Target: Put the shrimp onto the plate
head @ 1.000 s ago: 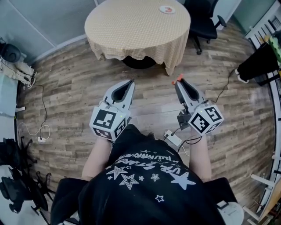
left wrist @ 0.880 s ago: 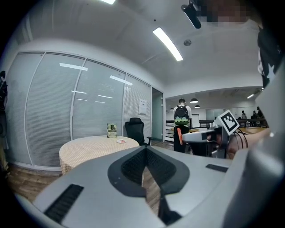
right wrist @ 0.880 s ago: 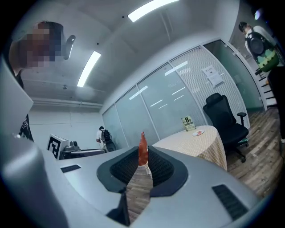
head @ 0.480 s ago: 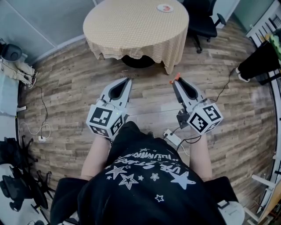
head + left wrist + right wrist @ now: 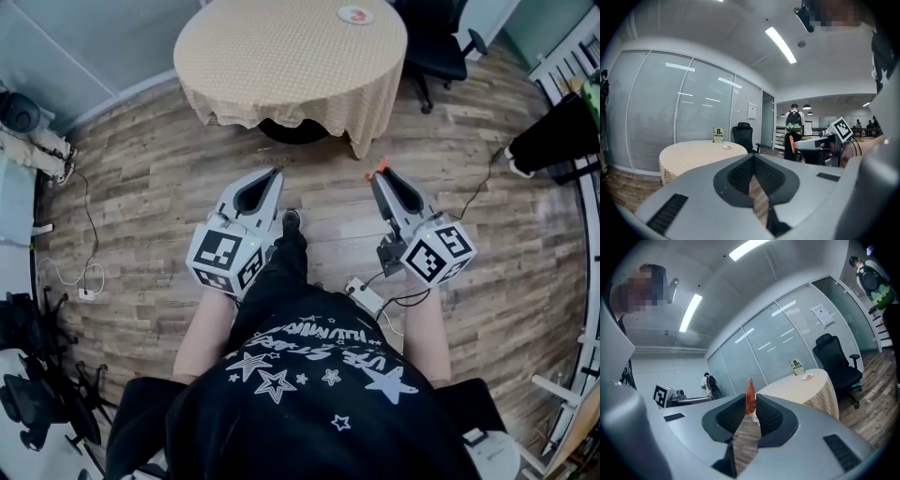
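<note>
Right gripper view: my right gripper [image 5: 750, 415] clamps shrimp [image 5: 750, 398] at tips, likely for easy drop onto plate [image 5: 807, 377], far off. My left gripper [image 5: 753, 158] closed, empty.

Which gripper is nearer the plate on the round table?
Right. The right gripper, shut on the shrimp, is short of the table, roughly in line with the plate; the left gripper is further left.

Left gripper [image 5: 753, 157]: jaws pressed together, nothing between them. Round table [image 5: 689, 155] beyond, under a checked cloth. Plate [image 5: 727, 146] and small sign [image 5: 717, 135] on the table's far side. Black chair [image 5: 743, 134] just right of the table. Further right of the table, right gripper [image 5: 797, 144], orange shrimp [image 5: 791, 140] at its tip.
</note>
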